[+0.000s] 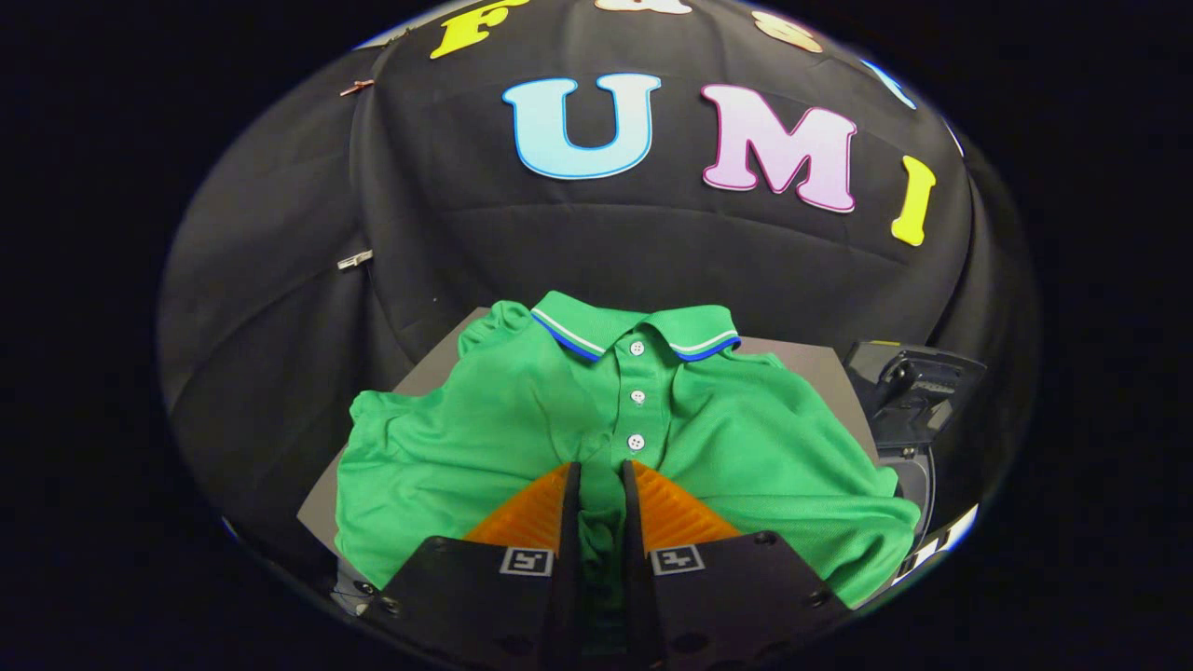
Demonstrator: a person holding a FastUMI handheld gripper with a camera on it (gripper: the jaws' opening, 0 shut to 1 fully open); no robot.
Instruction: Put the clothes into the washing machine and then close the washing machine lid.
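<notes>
The gripper (601, 485) at lower centre had its fingers nearly closed, pinching a fold of the green polo shirt (746, 447) just below its button placket. The shirt lay spread across the grey table (811, 359), collar toward the upper frame. A dark machine (909, 391) stood at the table's right edge.

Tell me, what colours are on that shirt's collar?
Green, edged with white and blue stripes, on the shirt pinched by the gripper; clearest in the gripper view.

Shirt (522, 438) hem hidden under gripper (601, 475); dark machine (909, 391) beside shirt cut off.
</notes>
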